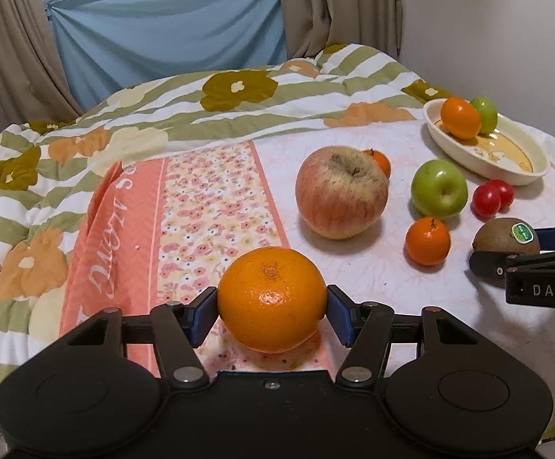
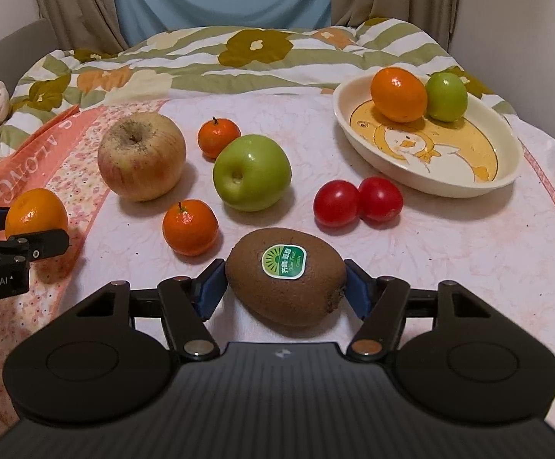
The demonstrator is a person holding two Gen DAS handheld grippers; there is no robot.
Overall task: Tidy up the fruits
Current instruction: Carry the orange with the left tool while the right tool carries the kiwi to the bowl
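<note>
My left gripper (image 1: 272, 306) is shut on a large orange (image 1: 272, 299), its blue pads pressed on both sides, just above the cloth. My right gripper (image 2: 286, 287) is shut on a brown kiwi (image 2: 286, 276) with a green sticker. Both show in the other view: the orange (image 2: 36, 212) at far left, the kiwi (image 1: 506, 235) at far right. A cream oval dish (image 2: 469, 187) at the back right holds an orange (image 2: 399, 93) and a small green fruit (image 2: 446, 95).
Loose on the white cloth lie a big red-yellow apple (image 2: 141, 156), a green apple (image 2: 252, 172), two small tangerines (image 2: 190, 227) (image 2: 218, 137) and two red tomatoes (image 2: 358, 202). A flowered quilt (image 2: 201, 61) is bunched behind, with curtains and a wall beyond.
</note>
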